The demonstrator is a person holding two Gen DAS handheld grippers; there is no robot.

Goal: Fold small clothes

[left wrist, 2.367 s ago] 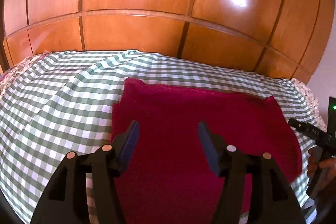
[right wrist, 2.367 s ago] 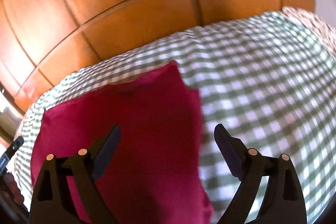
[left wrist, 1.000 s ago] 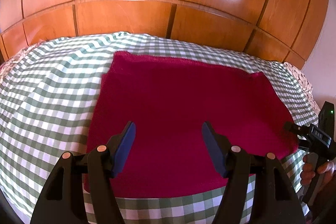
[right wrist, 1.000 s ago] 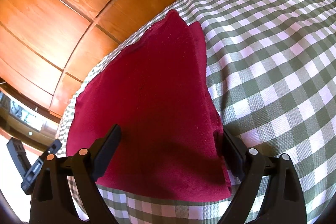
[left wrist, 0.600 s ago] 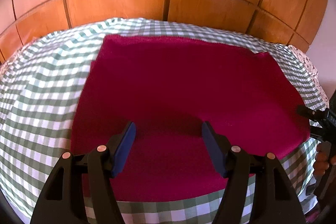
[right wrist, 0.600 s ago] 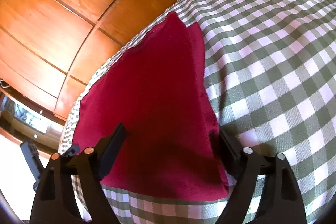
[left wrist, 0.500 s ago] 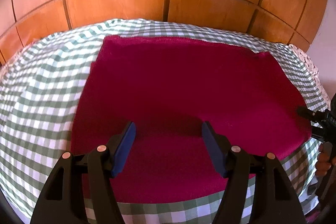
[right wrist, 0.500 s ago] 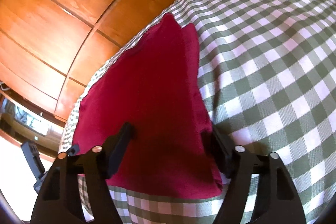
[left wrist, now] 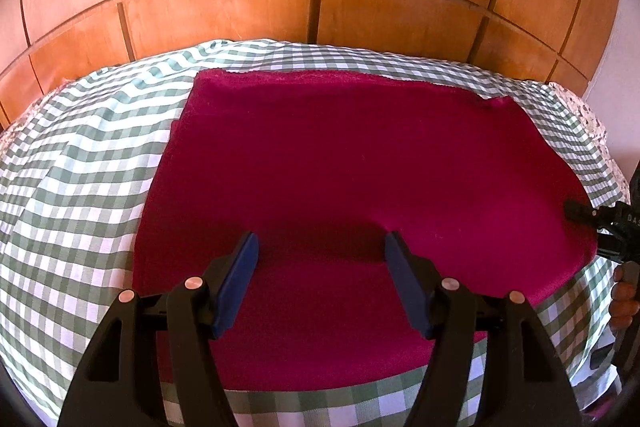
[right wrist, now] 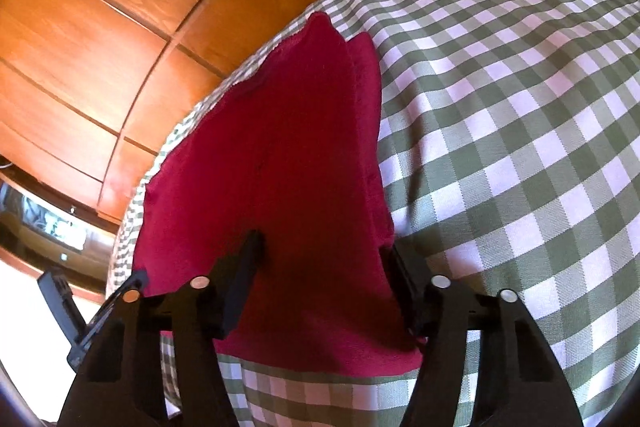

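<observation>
Left wrist: red cloth (left wrist: 360,195) flat, long axis left-right; left gripper (left wrist: 322,259), right gripper (right wrist: 324,259) fingers apart.

The red cloth (left wrist: 360,195) is dark red, almost like a berry, and looks soft and fuzzy like a towel. It lies flat and spread out on the checked cover, shaped a bit like a big square. In the left wrist view it fills the middle, with its far edge at 12 o'clock and its near edge at 6 o'clock. At the far right corner, near 2 o'clock, a small bit sticks up. In the right wrist view the red cloth (right wrist: 288,163) shows two layers along its right edge, one on top of the other.
</observation>
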